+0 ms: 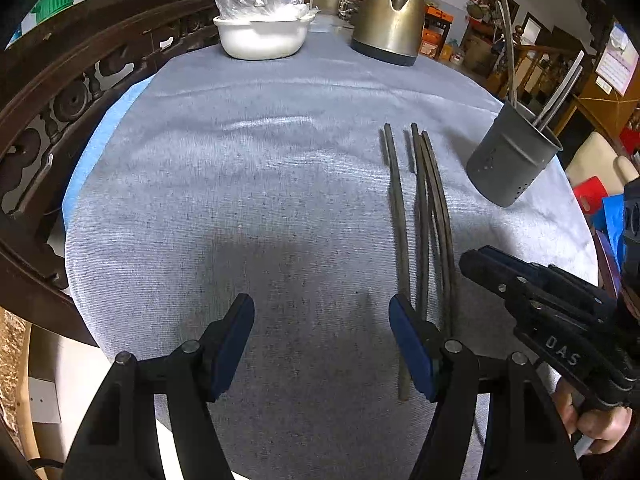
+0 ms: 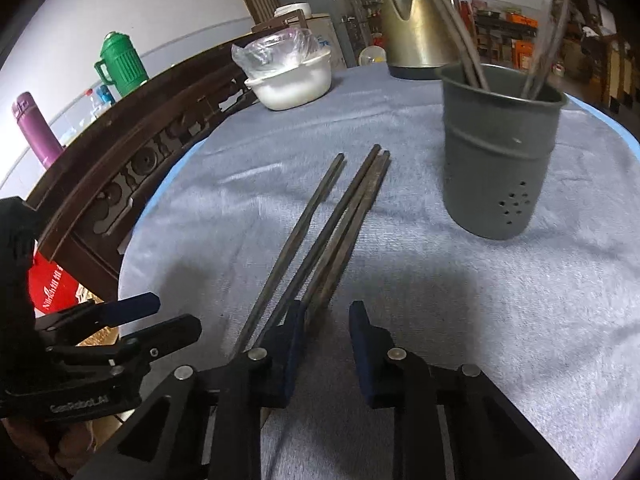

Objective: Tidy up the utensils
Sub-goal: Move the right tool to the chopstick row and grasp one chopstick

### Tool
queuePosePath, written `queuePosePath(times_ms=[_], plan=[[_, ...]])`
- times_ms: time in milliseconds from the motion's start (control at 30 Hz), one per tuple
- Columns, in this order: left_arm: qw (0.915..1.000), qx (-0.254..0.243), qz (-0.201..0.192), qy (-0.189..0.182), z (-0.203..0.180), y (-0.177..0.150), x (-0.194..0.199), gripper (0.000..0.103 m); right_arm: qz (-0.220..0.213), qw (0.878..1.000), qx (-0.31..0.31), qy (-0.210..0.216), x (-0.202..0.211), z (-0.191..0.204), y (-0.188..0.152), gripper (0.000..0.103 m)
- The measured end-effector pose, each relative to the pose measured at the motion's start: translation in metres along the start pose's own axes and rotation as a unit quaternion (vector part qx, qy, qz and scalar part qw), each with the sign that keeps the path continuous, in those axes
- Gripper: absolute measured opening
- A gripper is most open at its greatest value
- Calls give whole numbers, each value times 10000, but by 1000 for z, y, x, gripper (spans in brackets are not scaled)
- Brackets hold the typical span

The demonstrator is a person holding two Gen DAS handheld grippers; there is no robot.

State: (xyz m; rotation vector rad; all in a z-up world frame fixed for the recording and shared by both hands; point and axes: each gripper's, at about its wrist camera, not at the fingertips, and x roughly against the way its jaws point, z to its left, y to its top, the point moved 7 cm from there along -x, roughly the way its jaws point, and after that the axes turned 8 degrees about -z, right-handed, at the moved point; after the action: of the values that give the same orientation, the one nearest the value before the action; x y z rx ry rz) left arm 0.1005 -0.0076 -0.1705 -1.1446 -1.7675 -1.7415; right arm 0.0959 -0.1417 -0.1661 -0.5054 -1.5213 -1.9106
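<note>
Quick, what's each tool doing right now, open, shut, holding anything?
Left tool: open, holding nothing, just left of the chopsticks.
Right tool: open, empty, at the chopsticks' near ends.

Both wrist views look forward, low and close over the desk (image 1: 280,160); they share the chopsticks (image 1: 424,216), holder (image 2: 496,152), bowl (image 1: 262,36) and kettle (image 1: 390,20).

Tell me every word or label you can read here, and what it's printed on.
"DAS": raised letters on the right gripper, seen from the left wrist camera.
"GenRobot.AI": white print on the left gripper, seen from the right wrist camera.
White characters on the red bag: too blurred to read.
Wall calendar: too small to read.
</note>
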Motion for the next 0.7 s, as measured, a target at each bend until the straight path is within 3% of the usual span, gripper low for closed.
queuePosePath(times_ms=[333, 700], plan=[[9998, 210, -22, -2, 13, 3, -2, 71, 76, 9972, 629, -398, -21, 13, 2, 25], [9997, 66, -28, -252, -1, 19, -12, 71, 285, 9980, 246, -499, -3, -25, -5, 16]])
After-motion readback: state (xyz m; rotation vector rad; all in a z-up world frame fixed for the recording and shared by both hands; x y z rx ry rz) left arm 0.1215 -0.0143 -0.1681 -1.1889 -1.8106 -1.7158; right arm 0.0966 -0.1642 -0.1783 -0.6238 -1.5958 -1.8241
